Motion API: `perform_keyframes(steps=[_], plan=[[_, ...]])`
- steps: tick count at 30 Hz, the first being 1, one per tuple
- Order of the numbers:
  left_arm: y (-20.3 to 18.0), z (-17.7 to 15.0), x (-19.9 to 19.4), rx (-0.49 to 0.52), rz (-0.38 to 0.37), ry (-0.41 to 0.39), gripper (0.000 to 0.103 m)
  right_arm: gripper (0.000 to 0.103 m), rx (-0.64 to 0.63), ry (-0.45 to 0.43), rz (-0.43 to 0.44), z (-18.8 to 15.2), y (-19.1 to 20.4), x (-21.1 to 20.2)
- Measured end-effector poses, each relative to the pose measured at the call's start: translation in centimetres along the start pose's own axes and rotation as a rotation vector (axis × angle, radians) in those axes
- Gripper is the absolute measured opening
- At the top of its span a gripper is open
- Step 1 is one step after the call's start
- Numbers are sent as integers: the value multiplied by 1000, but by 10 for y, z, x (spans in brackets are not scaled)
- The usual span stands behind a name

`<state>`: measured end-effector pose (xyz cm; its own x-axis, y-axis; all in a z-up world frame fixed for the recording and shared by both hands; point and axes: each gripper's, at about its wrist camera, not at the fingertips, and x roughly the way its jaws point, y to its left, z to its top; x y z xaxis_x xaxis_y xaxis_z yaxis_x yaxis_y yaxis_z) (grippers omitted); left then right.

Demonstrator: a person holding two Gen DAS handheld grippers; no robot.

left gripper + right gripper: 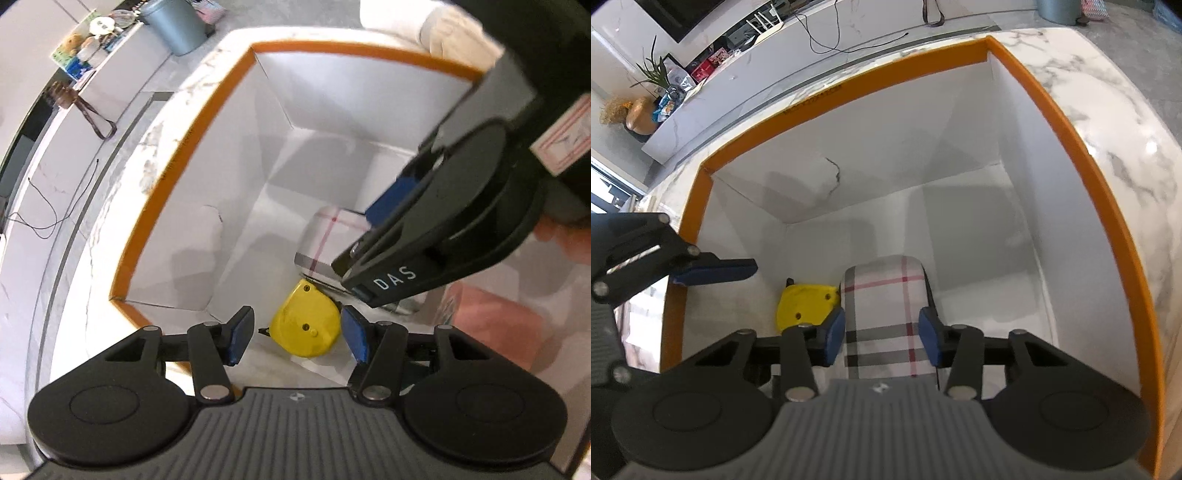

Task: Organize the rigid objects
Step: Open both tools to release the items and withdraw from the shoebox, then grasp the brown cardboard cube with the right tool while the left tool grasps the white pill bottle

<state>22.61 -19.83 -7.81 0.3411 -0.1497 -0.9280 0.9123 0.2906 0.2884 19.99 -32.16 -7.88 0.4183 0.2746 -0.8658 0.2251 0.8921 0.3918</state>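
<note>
"DAS" in white on the right gripper (pixel 364 254)

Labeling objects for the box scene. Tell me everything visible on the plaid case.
The plaid case is a rounded, hard-looking oblong, white with grey, black and red check lines; a dark seam with a metal hinge runs along its side, so it looks closed. It lies flat on the floor of the orange-rimmed box, beside the yellow tape measure, seemingly touching it. The right gripper straddles it, blue fingers at both sides; firm contact is unclear.
</note>
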Motion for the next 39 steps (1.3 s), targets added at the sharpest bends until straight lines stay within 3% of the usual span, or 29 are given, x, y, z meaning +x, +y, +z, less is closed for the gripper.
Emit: perform_keyframes(steps=[6, 9, 12, 20, 23, 28, 31, 39], plan=[[2, -6, -17, -36, -12, -32, 64, 40, 10, 22, 60, -3, 1, -1], [2, -10, -27, -59, -8, -47, 64, 32, -11, 31, 89, -6, 7, 0], [-1, -14, -37, -79, -7, -77, 64, 32, -40, 15, 62, -7, 14, -5], [10, -44, -86, -173, -39, -154, 64, 33, -235, -134, 34, -27, 52, -57], [18, -65, -102, -214, -18, -160, 64, 33, -288, -182, 47, -32, 72, -74], [34, -112, -115, -355, -7, -96, 64, 40, -424, -236, 59, -47, 117, -93], [42, -139, -114, -457, 38, -12, 64, 50, -496, -236, 64, -57, 142, -94], [63, -221, -80, -919, -54, 170, 64, 66, -679, -83, 14, -84, 201, -51]])
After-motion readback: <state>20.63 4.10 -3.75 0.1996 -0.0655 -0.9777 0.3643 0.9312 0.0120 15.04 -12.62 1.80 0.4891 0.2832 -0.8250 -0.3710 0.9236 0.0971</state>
